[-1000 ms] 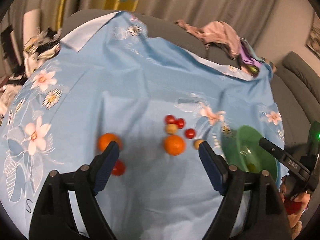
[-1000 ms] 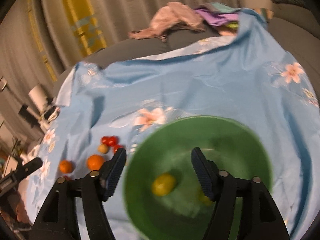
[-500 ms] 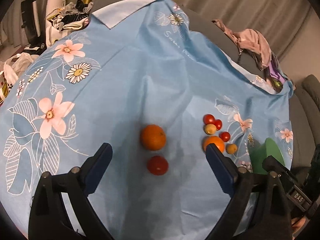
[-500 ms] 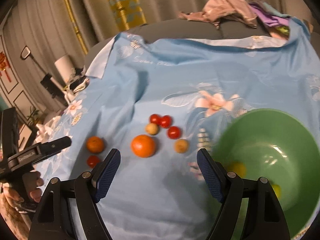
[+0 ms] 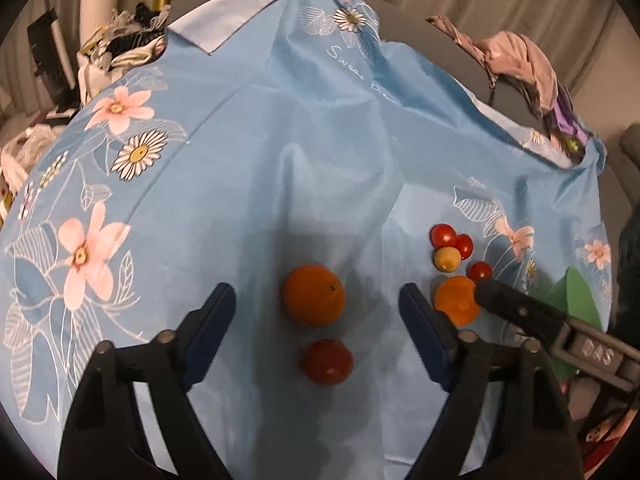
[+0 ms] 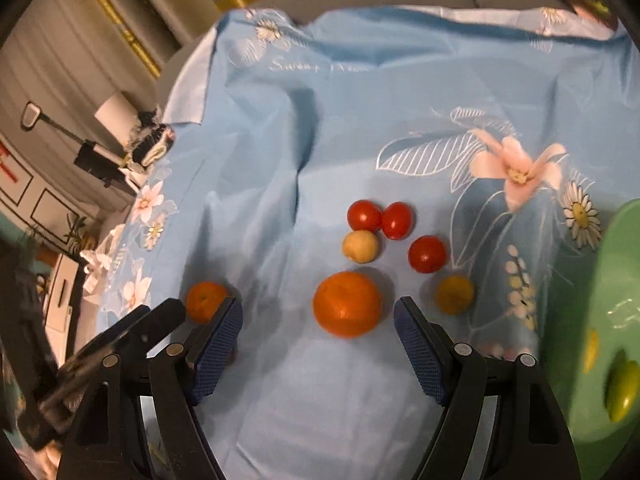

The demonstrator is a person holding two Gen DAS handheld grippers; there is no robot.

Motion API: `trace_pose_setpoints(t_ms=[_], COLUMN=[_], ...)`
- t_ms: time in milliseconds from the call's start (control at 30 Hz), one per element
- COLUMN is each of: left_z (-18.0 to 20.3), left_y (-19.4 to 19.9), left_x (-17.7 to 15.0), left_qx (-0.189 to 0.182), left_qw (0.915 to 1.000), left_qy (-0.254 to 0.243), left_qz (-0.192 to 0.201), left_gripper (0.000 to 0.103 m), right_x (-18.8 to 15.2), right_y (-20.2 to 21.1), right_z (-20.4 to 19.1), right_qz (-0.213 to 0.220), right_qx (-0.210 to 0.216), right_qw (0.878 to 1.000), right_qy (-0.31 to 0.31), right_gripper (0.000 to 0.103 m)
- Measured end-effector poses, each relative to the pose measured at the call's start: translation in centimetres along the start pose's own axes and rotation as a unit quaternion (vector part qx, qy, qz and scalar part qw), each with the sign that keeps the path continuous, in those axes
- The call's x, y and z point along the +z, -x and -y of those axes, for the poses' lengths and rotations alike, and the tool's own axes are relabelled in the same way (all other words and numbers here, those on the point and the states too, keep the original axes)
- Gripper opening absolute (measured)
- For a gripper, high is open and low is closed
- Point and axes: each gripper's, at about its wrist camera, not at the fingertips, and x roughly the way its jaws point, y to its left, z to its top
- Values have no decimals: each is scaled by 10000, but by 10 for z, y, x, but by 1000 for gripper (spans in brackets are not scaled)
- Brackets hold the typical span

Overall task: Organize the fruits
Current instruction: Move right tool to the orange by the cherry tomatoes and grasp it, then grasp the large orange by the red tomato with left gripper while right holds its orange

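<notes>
Fruits lie on a blue floral cloth [image 5: 280, 140]. My left gripper [image 5: 318, 316] is open, with an orange [image 5: 314, 295] and a red tomato [image 5: 328, 361] between its fingers. My right gripper [image 6: 318, 332] is open around a second orange [image 6: 347, 304]. Beyond it lie three cherry tomatoes [image 6: 364, 216], a pale round fruit [image 6: 360, 246] and a small yellow-brown fruit [image 6: 454, 294]. The green bowl [image 6: 580, 320] at the right holds yellow-green fruits [image 6: 622, 390]. The left gripper's orange also shows in the right wrist view [image 6: 206, 302].
A pile of clothes [image 5: 520, 56] lies at the cloth's far right edge. Clutter and bags [image 5: 120, 48] sit beyond the far left edge. Curtains hang behind. The right gripper's finger [image 5: 520, 312] crosses the left wrist view in front of the bowl [image 5: 576, 296].
Both grippers have moved left and down. The left now frames the lone orange and tomato. The right has left the bowl and now frames the other orange.
</notes>
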Motion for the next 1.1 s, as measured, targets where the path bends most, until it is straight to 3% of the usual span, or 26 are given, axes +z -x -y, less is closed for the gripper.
trace_pose_setpoints(t_ms=[167,467,600,733,767,900,1100], left_z=[7,2,-3,-6,-6,-4,-6], left_y=[-17,-35,-43,-44,-43,-39,-36], left_x=[0,1,1,0,0,0,0], left_qx=[15,336,521,489,475,466,360], left_qw=[9996,9985,9975,9980,9981,9985,9991], left_qy=[-193,-208,-166,-77,-74,-117,-53], left_qz=[-193,-368,-444,-403,-388,-263,-213], left_gripper=[72,70,63,59,58,47,45], right_x=[6,0,-3,-7,-8,-10,-13], right_y=[-14,-37,-41,-44,-44,-44,-37], right_z=[-3,5,4,0,-1,-4,-5], right_qz=[-4,-228,-299,-288,-295,-228,-169], right_qx=[-442,-444,-389,-498,-484,-484,-464], right_qw=[9987,9984,9983,9973,9972,9969,9967], right_qy=[245,269,310,462,497,579,642], right_gripper=[80,70,63,56,49,49,49])
